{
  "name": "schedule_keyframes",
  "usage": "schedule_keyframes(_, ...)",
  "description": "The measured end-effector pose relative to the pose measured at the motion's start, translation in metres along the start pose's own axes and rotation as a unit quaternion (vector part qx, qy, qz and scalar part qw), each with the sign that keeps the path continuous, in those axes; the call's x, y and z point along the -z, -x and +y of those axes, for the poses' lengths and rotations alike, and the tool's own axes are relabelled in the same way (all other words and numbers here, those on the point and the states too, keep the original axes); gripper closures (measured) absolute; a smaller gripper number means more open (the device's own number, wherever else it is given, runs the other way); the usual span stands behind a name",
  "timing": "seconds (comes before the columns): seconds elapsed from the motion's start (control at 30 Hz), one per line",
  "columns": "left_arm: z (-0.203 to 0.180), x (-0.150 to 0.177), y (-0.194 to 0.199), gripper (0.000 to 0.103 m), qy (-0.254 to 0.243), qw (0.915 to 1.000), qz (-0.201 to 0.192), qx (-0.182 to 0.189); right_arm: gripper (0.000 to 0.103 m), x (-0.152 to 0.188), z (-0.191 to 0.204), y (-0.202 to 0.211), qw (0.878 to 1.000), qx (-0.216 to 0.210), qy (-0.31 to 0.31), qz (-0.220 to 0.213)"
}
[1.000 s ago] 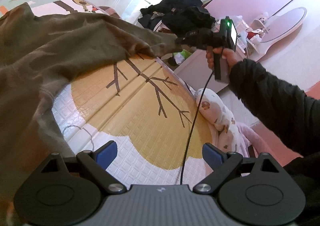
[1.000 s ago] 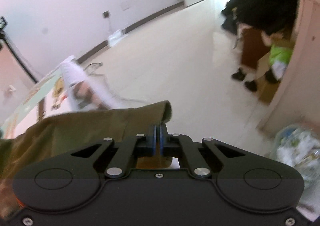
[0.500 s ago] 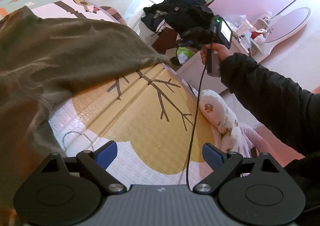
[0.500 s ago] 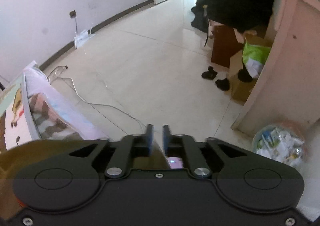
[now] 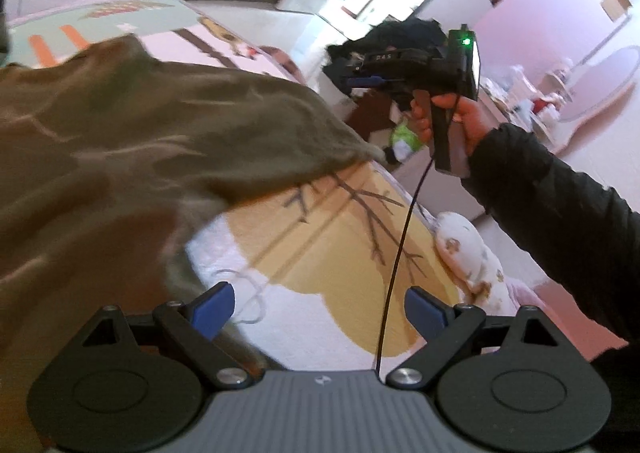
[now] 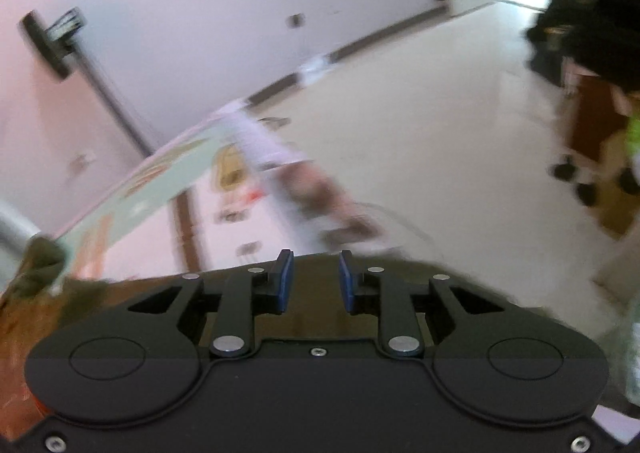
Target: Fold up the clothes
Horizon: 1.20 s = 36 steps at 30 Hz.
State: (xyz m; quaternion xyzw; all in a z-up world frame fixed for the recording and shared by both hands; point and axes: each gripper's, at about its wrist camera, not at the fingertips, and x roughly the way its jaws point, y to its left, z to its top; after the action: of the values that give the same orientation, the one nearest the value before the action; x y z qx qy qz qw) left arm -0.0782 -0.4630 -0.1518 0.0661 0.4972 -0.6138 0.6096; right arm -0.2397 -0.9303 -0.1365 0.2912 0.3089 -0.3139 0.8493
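Play mat point(image 5: 340, 253) bare beside olive garment point(image 5: 140, 157) edge; both tongs point(image 5: 318, 307) point(image 6: 312, 285) parted, apparently empty.

Left wrist view: sits behind my left tongs point(image 5: 316, 307), low and close over the play mat point(image 5: 320, 253), facing along it toward its far edge and the room beyond. It takes in my right hand point(image 5: 460, 121) raised above the mat's right edge.

Right wrist view: sits behind my right tongs point(image 6: 313, 281), higher up, facing out past the mat's far corner to the floor point(image 6: 420, 125) and wall; blurred.

Shared ground: olive garment point(image 5: 140, 141), mat's far end, dark clothes pile point(image 6: 592, 13).
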Motion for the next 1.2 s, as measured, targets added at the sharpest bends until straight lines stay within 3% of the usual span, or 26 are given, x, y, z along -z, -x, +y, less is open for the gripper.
schedule_keyframes(0.3,0.036,-0.003,0.055,0.009,0.03,0.9957,-0.06,-0.064,0.081,0.017,0.144,-0.031,0.991,-0.105,0.068,0.044)
schedule_keyframes(0.47,0.069,-0.011,0.107,0.009,0.055,0.986,-0.098,-0.123,0.081,0.023,0.226,-0.038,0.982,-0.151,0.097,0.065)
schedule_keyframes(0.53,0.083,-0.016,0.133,0.009,0.066,0.9816,-0.11,-0.141,0.071,0.021,0.257,-0.038,0.979,-0.164,0.103,0.069)
schedule_keyframes(0.6,0.093,-0.026,0.162,0.009,0.071,0.9771,-0.122,-0.159,0.071,0.015,0.29,-0.033,0.976,-0.176,0.108,0.068)
schedule_keyframes(0.83,0.107,-0.071,0.265,0.009,0.074,0.9612,-0.156,-0.215,0.071,-0.026,0.404,0.01,0.968,-0.216,0.113,0.057)
schedule_keyframes(0.93,0.105,-0.086,0.305,0.009,0.078,0.9523,-0.161,-0.247,0.065,-0.043,0.449,0.037,0.967,-0.229,0.098,0.056)
schedule_keyframes(1.07,0.106,-0.096,0.362,0.008,0.107,0.9427,-0.173,-0.265,0.062,-0.059,0.496,0.07,0.963,-0.235,0.118,0.056)
schedule_keyframes(1.2,0.11,-0.1,0.399,0.005,0.144,0.9379,-0.186,-0.255,0.058,-0.063,0.528,0.094,0.962,-0.234,0.127,0.065)
